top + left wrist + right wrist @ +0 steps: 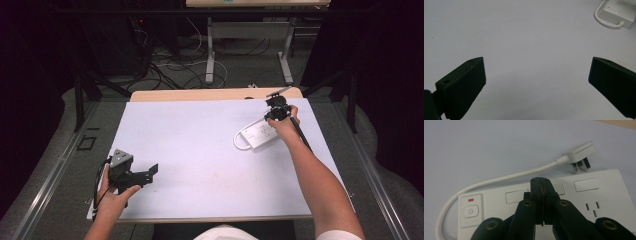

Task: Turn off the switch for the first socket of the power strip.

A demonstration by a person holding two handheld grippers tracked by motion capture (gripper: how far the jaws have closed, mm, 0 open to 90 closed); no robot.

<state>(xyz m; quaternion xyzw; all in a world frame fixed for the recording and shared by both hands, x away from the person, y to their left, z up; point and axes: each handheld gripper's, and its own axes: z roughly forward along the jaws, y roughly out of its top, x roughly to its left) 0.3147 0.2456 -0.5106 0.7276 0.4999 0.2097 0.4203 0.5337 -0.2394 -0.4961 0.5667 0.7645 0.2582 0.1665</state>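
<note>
A white power strip (259, 133) lies on the right part of the white table sheet (200, 150), its short white cable (499, 178) looping round to a white plug (581, 153) beside it. My right gripper (543, 181) hovers over the strip (574, 200) with its jaws pressed together and nothing between them; in the high view the right gripper (276, 112) sits at the strip's far end. The left gripper (150, 172) rests near the table's front left, jaws wide apart over bare sheet, and the strip (616, 12) shows far off in its view.
The strip carries a power button (471, 211) with a red mark above it. A strip of bare wooden tabletop (215, 94) shows beyond the sheet. Cables (170, 65) and another table's legs (210, 55) stand on the floor behind.
</note>
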